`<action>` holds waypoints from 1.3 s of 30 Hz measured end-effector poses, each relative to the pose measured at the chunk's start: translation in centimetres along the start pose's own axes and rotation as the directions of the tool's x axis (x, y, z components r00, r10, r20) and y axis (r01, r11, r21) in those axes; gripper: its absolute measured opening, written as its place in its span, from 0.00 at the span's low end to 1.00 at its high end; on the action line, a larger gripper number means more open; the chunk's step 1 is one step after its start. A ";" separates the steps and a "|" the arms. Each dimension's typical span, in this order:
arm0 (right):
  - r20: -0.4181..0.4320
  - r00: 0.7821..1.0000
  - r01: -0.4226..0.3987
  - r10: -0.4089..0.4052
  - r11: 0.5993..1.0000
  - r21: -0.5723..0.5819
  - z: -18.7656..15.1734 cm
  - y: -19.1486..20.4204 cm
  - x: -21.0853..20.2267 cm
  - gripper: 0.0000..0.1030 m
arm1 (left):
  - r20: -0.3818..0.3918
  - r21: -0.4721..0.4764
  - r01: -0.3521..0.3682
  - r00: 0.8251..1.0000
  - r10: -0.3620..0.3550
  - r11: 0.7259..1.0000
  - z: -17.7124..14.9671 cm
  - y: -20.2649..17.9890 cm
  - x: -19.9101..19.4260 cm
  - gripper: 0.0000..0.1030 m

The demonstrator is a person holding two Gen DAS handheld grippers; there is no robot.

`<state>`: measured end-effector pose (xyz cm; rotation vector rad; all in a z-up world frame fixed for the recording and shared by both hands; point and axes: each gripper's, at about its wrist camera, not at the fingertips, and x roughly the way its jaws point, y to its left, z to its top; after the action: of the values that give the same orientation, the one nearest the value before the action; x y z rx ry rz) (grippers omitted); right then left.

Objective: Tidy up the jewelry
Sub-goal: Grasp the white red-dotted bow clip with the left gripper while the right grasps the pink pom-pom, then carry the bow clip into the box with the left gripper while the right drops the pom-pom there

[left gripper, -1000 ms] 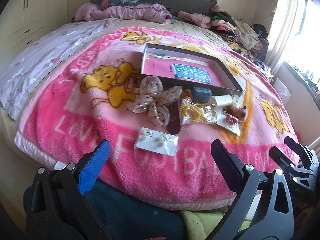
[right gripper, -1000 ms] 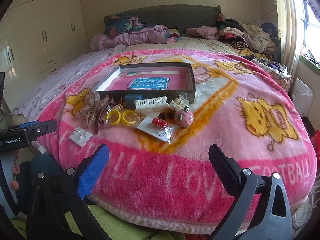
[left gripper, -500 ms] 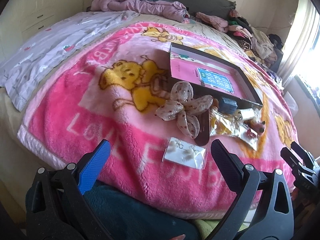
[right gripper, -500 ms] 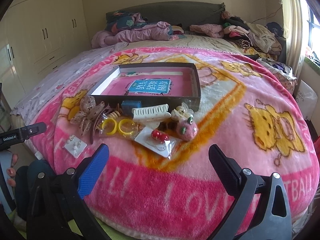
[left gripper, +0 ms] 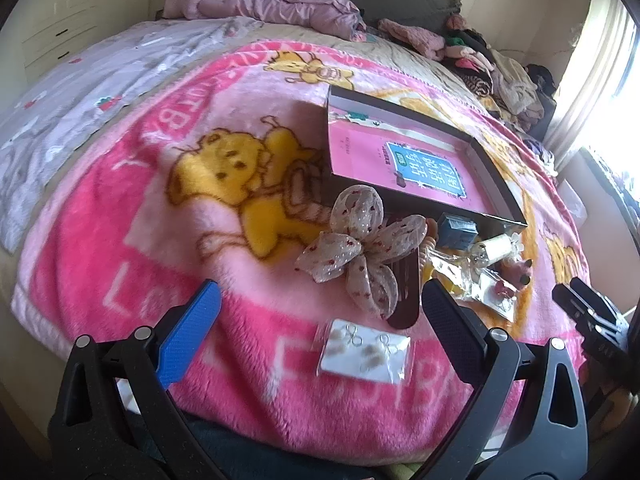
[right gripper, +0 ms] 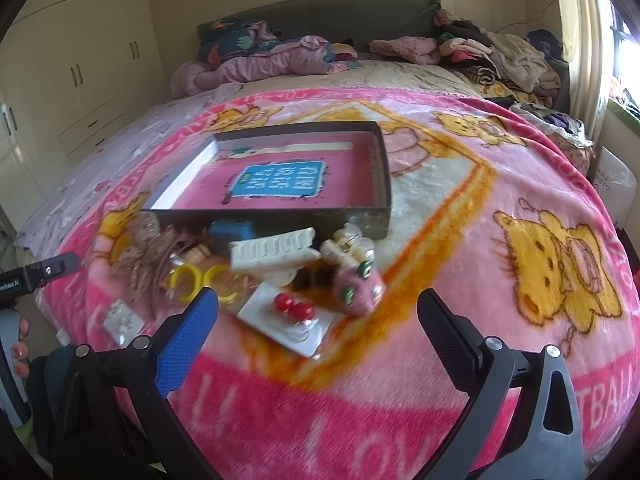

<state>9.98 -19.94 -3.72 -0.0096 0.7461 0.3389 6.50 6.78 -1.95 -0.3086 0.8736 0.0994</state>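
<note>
A dark shallow box (left gripper: pixel 496 184) (right gripper: pixel 280 216) with a pink book inside lies on the pink blanket. In front of it sits a heap of accessories: a spotted ribbon bow (left gripper: pixel 360 248), a white earring card (left gripper: pixel 366 350) (right gripper: pixel 122 320), yellow rings (right gripper: pixel 200 280), a white comb clip (right gripper: pixel 274 254), a card with red earrings (right gripper: pixel 290 316) and a pink plush clip (right gripper: pixel 358 286). My left gripper (left gripper: pixel 320 312) is open, just short of the white earring card. My right gripper (right gripper: pixel 318 316) is open, its fingers either side of the red earring card.
The pink blanket (right gripper: pixel 460 208) covers a bed. Piled clothes (right gripper: pixel 500 56) and bedding (left gripper: pixel 272 8) lie at the headboard. Cream wardrobes (right gripper: pixel 80 64) stand on the left, a curtained window (left gripper: pixel 600 72) on the right. The other gripper (left gripper: pixel 592 320) shows at the left view's right edge.
Both grippers have moved forward and closer to the accessory heap. The white earring card and the red earring card now sit much nearer the fingertips. Nothing was taken hold of.
</note>
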 end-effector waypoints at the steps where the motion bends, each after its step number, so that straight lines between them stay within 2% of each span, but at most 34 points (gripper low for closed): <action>1: -0.002 1.000 0.000 0.000 1.000 0.003 0.1 -0.2 0.3 0.94 | -0.011 0.007 0.001 1.000 -0.001 1.000 0.2 -0.1 0.5 0.89; 5: -0.013 1.000 0.005 -0.005 1.000 0.015 0.5 -1.1 1.4 0.94 | -0.031 0.017 0.028 0.999 -0.028 0.999 0.8 -0.4 2.0 0.89; 7: -0.027 1.000 0.005 -0.004 0.999 0.037 0.6 -1.7 2.2 0.94 | -0.044 0.014 0.046 0.998 -0.045 0.999 1.1 -0.3 2.7 0.83; 11: -0.044 0.999 0.009 -0.007 0.999 0.051 0.6 -2.4 3.3 0.94 | -0.078 0.024 0.074 0.994 -0.072 0.997 1.8 -0.4 4.3 0.81; 13: -0.057 0.998 0.013 -0.010 0.998 0.058 0.5 -2.7 3.9 0.93 | -0.098 0.029 0.083 0.992 -0.080 0.996 2.0 -0.5 5.2 0.75; 15: -0.067 0.998 0.014 -0.010 0.998 0.061 0.5 -3.0 4.5 0.86 | -0.106 0.038 0.085 0.991 -0.080 0.996 2.1 -0.7 5.8 0.70; 19: -0.097 0.995 0.016 -0.009 0.997 0.076 0.3 -3.6 5.7 0.81 | -0.114 0.038 0.116 0.987 -0.111 0.993 2.2 -0.8 6.8 0.58; 20: -0.102 0.995 0.018 -0.011 0.997 0.076 0.3 -3.7 5.8 0.79 | -0.118 0.036 0.115 0.987 -0.110 0.993 2.3 -0.7 7.1 0.55; 22: -0.120 0.993 0.020 -0.010 0.997 0.081 0.2 -4.0 6.5 0.72 | -0.127 0.033 0.118 0.985 -0.113 0.992 2.3 -0.7 7.6 0.40; 23: -0.126 0.992 0.017 -0.007 0.996 0.083 0.1 -4.0 6.7 0.67 | -0.129 0.032 0.123 0.985 -0.118 0.992 2.2 -0.6 7.7 0.36; 25: -0.138 0.990 0.010 0.001 0.997 0.083 0.1 -4.0 7.1 0.59 | -0.136 0.038 0.128 0.983 -0.122 0.991 2.2 -0.6 7.9 0.18; 28: -0.146 0.989 0.016 -0.004 0.997 0.076 0.1 -4.1 7.4 0.41 | -0.130 0.046 0.135 0.983 -0.128 0.990 2.3 -0.6 7.7 0.10; 29: -0.146 0.989 0.008 0.003 0.997 0.079 0.1 -4.2 7.5 0.33 | -0.125 0.047 0.135 0.984 -0.128 0.990 2.4 -0.6 7.5 0.10; 30: -0.145 0.989 0.004 0.007 0.997 0.081 0.0 -4.2 7.5 0.30 | -0.120 0.050 0.135 0.984 -0.128 0.990 2.4 -0.5 7.3 0.08; 39: -0.127 0.992 0.011 0.003 0.994 0.107 -0.1 -5.6 6.1 0.28 | -0.055 0.056 0.133 0.990 -0.130 0.990 4.0 -0.4 4.6 0.08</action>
<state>15.76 -23.44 -8.44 0.0696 0.8893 0.2960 12.44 7.46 -2.97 -0.3130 0.9032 -0.0573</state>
